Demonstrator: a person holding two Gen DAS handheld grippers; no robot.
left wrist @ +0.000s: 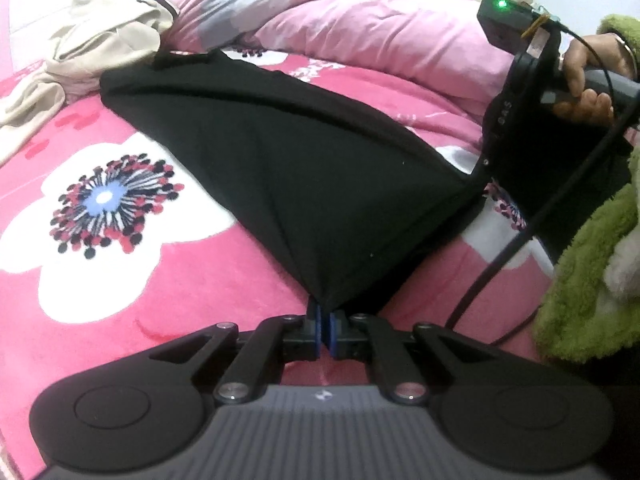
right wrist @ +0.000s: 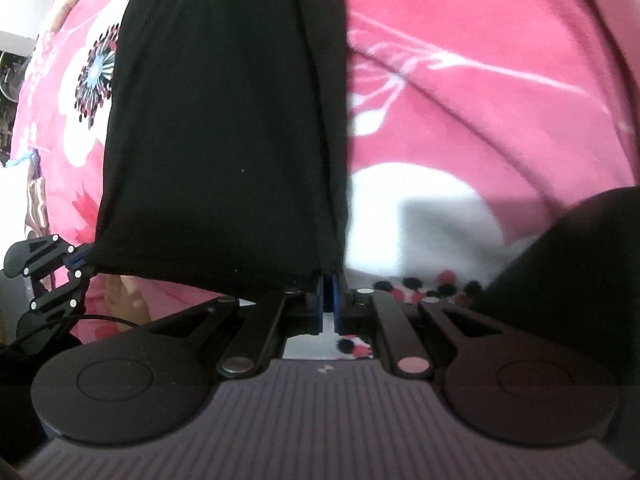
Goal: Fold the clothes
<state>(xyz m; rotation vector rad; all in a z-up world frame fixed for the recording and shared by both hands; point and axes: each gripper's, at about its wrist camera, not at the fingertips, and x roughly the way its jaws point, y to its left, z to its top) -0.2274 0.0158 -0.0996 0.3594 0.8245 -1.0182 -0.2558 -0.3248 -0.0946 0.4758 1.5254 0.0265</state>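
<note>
A black garment (left wrist: 280, 152) is stretched above a pink floral blanket (left wrist: 120, 272). My left gripper (left wrist: 323, 320) is shut on one near corner of it. My right gripper (right wrist: 329, 288) is shut on the other near corner; it shows at the right of the left wrist view (left wrist: 486, 168). In the right wrist view the garment (right wrist: 216, 128) hangs taut from my fingers, and the left gripper (right wrist: 82, 260) holds its left corner. The far end of the garment rests on the bed.
A beige garment (left wrist: 80, 60) lies crumpled at the far left. A pink quilt (left wrist: 360, 20) is bunched along the back. A green fleece sleeve (left wrist: 592, 272) and a black cable (left wrist: 500, 264) are at the right.
</note>
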